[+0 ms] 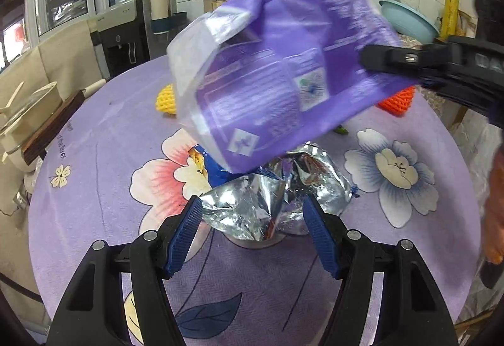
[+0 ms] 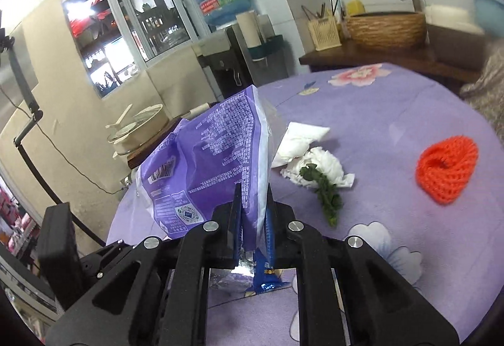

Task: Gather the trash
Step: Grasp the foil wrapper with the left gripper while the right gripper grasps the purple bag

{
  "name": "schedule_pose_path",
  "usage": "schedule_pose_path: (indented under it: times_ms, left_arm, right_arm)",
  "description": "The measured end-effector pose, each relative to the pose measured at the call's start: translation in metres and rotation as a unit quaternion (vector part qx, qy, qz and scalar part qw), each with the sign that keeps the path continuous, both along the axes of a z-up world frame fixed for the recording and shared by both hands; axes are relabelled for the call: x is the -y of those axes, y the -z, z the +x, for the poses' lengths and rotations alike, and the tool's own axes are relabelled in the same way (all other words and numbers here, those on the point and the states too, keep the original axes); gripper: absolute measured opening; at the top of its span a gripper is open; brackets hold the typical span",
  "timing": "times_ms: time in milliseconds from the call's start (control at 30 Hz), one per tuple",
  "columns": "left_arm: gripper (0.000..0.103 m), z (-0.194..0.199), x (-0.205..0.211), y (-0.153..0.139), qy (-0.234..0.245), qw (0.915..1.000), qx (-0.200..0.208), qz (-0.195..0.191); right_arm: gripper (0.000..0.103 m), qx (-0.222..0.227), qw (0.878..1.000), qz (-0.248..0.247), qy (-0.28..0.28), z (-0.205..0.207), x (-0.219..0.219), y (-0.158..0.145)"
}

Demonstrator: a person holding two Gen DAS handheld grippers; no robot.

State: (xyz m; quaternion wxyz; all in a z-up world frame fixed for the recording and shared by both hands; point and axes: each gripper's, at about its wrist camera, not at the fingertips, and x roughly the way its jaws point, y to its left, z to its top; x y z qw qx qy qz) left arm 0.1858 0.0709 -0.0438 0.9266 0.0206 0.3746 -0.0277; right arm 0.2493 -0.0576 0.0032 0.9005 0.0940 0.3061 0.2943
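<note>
On the round table under its purple flowered cloth (image 1: 94, 188), a yellow knitted foam net sleeve (image 1: 166, 99) lay toward the far edge, half hidden behind a large purple printed plastic bag (image 1: 283, 78) that hung in the air above the middle of the cloth. Below the bag, near the table's centre, a crumpled silver foil wrapper with a blue outer side (image 1: 252, 204) sat on the cloth between the blue ribbed pads of the left gripper (image 1: 252, 216), whose jaws stood wide on either side of it; whether the pads touched the foil could not be told. To the right, the right gripper (image 2: 253, 213) had its narrow jaws pinched on an edge of the purple bag, holding it off the cloth. Further right lay a wad of white tissue with a wilted green leafy stem (image 2: 318, 175), then an orange knitted foam net sleeve (image 2: 447, 169) toward the right edge.
</note>
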Motion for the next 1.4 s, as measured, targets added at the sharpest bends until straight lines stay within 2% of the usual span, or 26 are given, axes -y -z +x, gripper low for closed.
schedule_pose_path:
  times_ms: [67,167,200,333,533,800,1133,1400]
  left_arm:
    - [0.06,0.006,0.001,0.003,-0.004,1.0,-0.004,0.005]
    - [0.034,0.014,-0.003,0.008,-0.016,0.9997,-0.016,0.0]
    - [0.02,0.015,-0.006,0.009,-0.016,0.9996,-0.02,-0.008]
    - [0.008,0.009,-0.014,0.007,-0.021,0.9992,-0.012,-0.03]
    - [0.006,-0.005,-0.021,-0.002,-0.027,0.9985,0.008,-0.047]
    - [0.006,-0.027,-0.018,-0.018,-0.023,0.9981,0.044,-0.034]
    - [0.006,-0.046,0.022,-0.058,0.03,0.994,0.098,-0.039]
    - [0.006,-0.043,0.084,-0.074,0.104,0.9869,0.117,-0.038]
  right_arm:
    - [0.013,0.007,1.0,-0.001,0.003,-0.006,0.007,0.0]
    - [0.013,0.021,1.0,-0.004,0.016,-0.015,0.018,0.0]
    - [0.013,0.029,0.999,-0.008,0.022,-0.018,0.022,0.0]
    - [0.013,0.061,0.997,-0.023,0.049,-0.03,0.044,-0.003]
    - [0.013,0.101,0.992,-0.045,0.067,-0.049,0.068,-0.006]
    - [0.013,0.094,0.992,-0.033,0.076,-0.063,0.095,0.003]
    - [0.013,0.111,0.986,-0.041,0.113,-0.084,0.148,-0.01]
    - [0.013,0.11,0.98,-0.051,0.156,-0.1,0.2,-0.01]
